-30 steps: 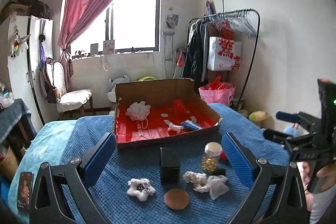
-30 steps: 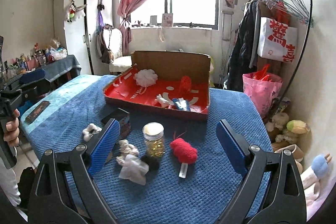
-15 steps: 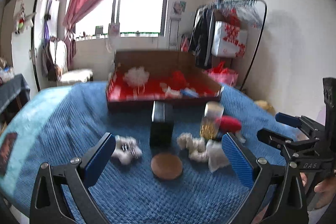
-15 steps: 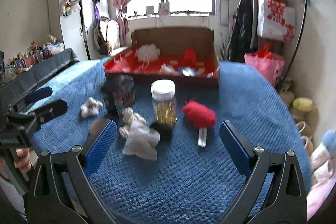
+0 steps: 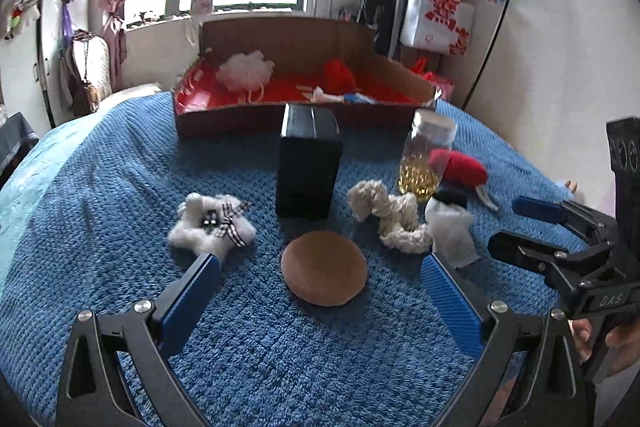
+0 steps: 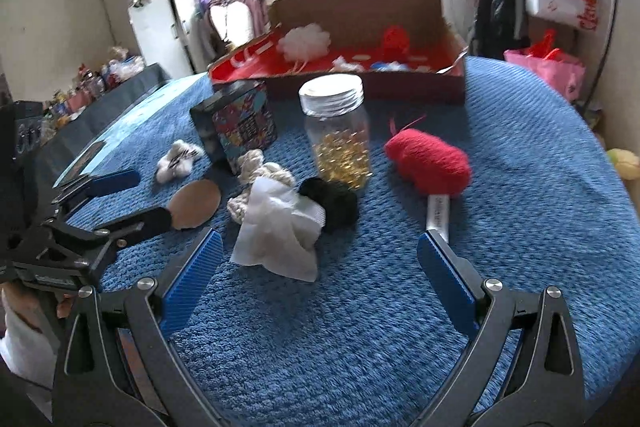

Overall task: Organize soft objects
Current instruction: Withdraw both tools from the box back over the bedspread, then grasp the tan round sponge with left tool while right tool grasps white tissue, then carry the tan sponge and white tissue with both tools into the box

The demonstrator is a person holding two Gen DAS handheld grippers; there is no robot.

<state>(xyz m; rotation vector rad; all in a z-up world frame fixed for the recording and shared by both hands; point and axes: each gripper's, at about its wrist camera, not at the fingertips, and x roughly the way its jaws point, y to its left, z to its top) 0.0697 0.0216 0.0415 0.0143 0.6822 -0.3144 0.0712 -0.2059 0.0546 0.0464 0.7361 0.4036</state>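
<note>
Left tongs and right tongs, each with ribbed blue pads on black arms, hover over a blue knitted blanket; both stand wide open and empty, the left jaws having just closed slightly, the right jaws having just opened a little, with nothing gripped by either. Ahead of the left tongs lies a round brown disc, flat on the blanket; to its left, a white fluffy star-shaped plush with a checked ribbon bow, just beside the left pad. Behind the disc stands an upright dark rectangular tin. Right of the tin lie a cream knotted rope and a crumpled white cloth, touching each other; a black woolly ball touches the cloth. Behind these stands a clear glass jar with a white lid, part filled with golden capsules. To the jar's right lies a red woolly bundle with a white handle, its handle end just beside the right pad. At the far edge sits a shallow cardboard tray with a red lining, containing a white mesh pouf and a red woolly object.
</note>
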